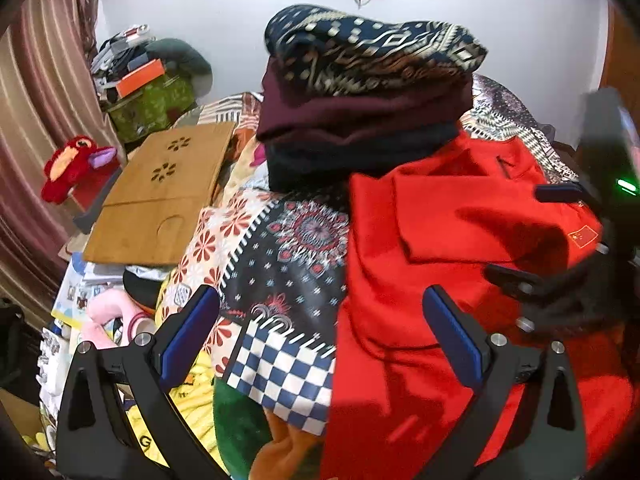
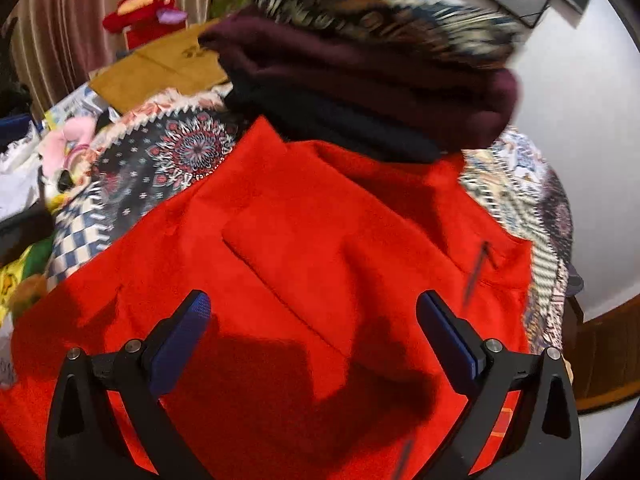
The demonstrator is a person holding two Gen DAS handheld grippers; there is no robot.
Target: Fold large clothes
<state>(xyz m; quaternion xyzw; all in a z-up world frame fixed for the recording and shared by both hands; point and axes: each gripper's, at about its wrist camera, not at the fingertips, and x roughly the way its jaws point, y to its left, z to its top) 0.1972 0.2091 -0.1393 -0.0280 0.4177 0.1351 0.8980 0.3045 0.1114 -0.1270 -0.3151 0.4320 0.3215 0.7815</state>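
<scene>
The left tool (image 1: 320, 328) hangs with its blue pads spread wide and nothing between them; below its left finger is the patterned bedspread (image 1: 288, 248), below its right finger the edge of the red garment (image 1: 460, 216). The right tool (image 2: 312, 332) is likewise wide apart and empty, poised directly over the red garment (image 2: 320, 240), which fills almost everything ahead of and beneath it.

The garment lies spread on the bed, partly folded, with a flap laid over its middle. From the left tool it sits ahead and to the right; from the right tool it is straight below and ahead. Its long axis seems to run from near the tools away toward the stack of folded clothes (image 1: 360, 92) just beyond its far edge: a patterned knit on top, a maroon piece, then a dark one. The right tool is clearly the nearer to the cloth's centre, while the left stands over its left border, so the next pinch likely falls to each tool on its own side.

A small flag patch (image 1: 582, 236) with yellow stars shows on the garment's right side, near the right tool (image 1: 532, 240). No readable writing appears there.
</scene>
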